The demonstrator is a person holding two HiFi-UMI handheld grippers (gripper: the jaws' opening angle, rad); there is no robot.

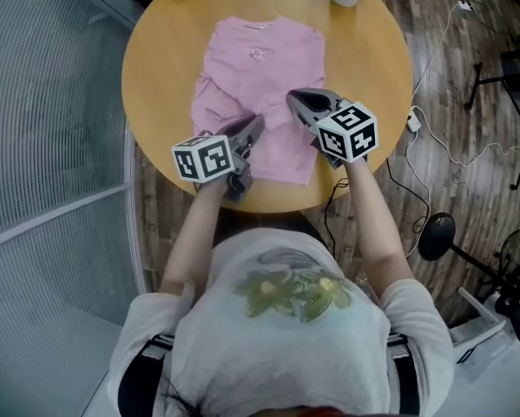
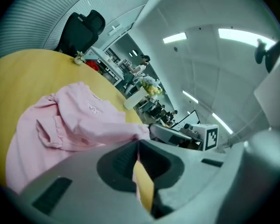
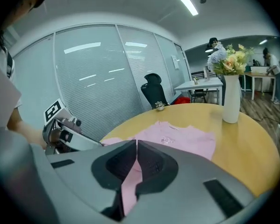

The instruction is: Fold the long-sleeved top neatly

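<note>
Grey T-shirt (image 1: 281,337) at six o'clock; beyond, left gripper (image 1: 256,124) and right gripper (image 1: 294,101) both clamped tight on near hem of pink top (image 1: 260,68), lying on round table (image 1: 155,59). Lift evenly, carry hem toward twelve o'clock, square with collar. Pinched fabric plain only from gripper views; whole outline only from head view.

- Bright, even illumination is supplied by ceiling strip lights (image 2: 175,38); only faint shadows are cast.
- Strong fisheye curvature and darkened corners are seen in both gripper views.
- The nearest foreground is rendered soft.
</note>
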